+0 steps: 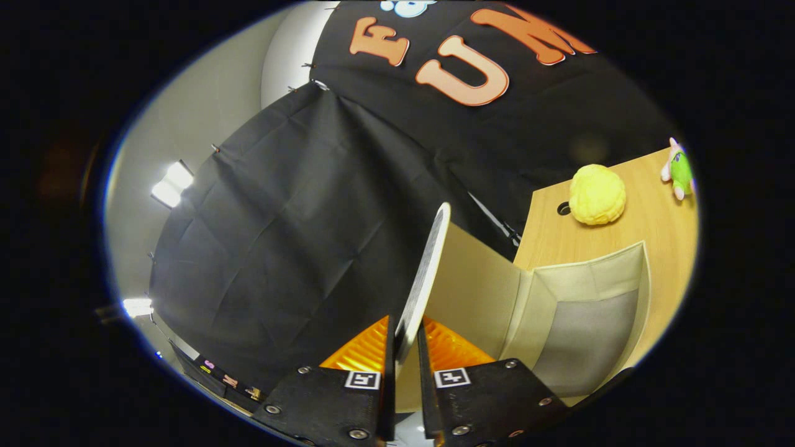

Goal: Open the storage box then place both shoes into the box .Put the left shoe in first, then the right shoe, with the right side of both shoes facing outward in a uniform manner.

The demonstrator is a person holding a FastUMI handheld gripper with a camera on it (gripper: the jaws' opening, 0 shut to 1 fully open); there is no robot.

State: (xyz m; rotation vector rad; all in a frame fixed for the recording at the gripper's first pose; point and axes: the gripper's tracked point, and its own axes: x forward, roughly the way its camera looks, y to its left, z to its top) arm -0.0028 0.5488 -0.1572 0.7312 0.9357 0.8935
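Note:
My gripper (405,347) is shut on the storage box's lid (425,273), a thin flat panel seen edge-on that rises from between the fingers. The lid is lifted up, and the view is tilted. To the right of the lid the beige fabric storage box (584,310) stands open on the wooden table, its pale inner walls and grey bottom showing. I can see no shoes inside the box.
The wooden table (658,217) carries a yellow round plush (597,194) next to a round hole (563,208), and a small green and pink toy (681,171) farther right. Black cloth walls stand behind the box. Ceiling lights (172,184) shine at the left.

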